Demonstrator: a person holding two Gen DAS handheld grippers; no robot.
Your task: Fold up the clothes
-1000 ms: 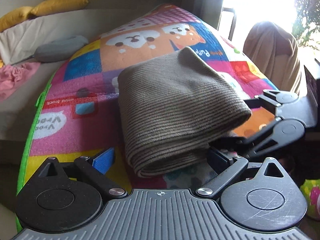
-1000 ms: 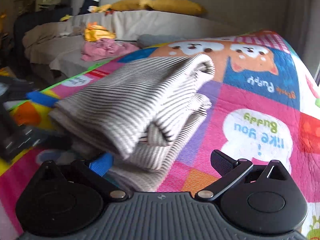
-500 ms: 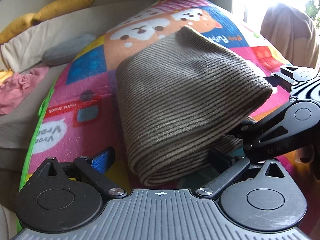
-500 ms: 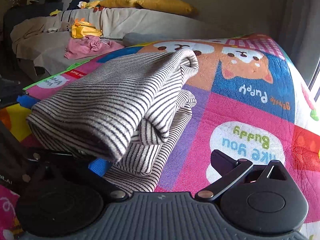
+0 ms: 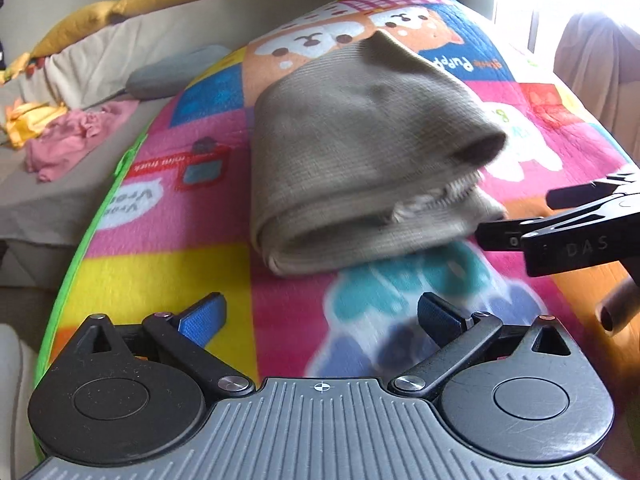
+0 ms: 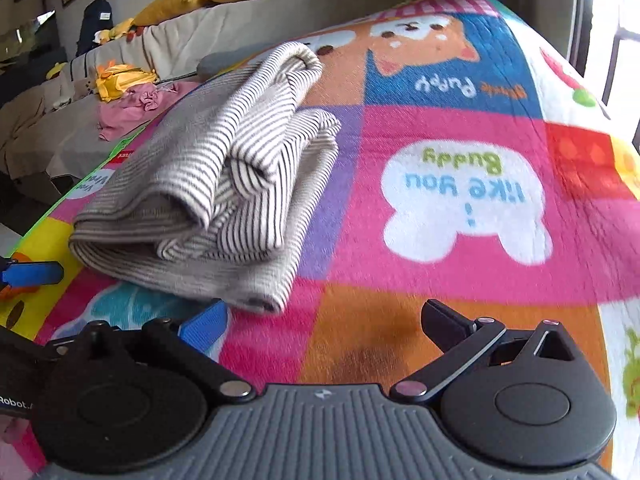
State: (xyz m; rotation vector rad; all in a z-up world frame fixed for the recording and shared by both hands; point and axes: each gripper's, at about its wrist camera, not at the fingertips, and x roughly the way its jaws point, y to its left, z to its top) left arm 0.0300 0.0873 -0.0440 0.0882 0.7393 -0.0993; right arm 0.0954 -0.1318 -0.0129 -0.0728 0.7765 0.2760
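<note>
Item: left jaws (image 5: 320,316), standing wide, gripping nothing. Item: right jaws (image 6: 322,318), likewise wide and bare. Item: play mat (image 6: 460,128), its green edge running off to my left; open mat is lying ahead-right of my right jaws. Item: striped garment (image 5: 360,152), folded in a thick bundle, lying on the mat just ahead of both jaws, apart from them, layered ends facing my right jaws.

both wrist views look low and close across the play mat (image 5: 168,216) (sharing the folded striped garment (image 6: 208,184)).
</note>
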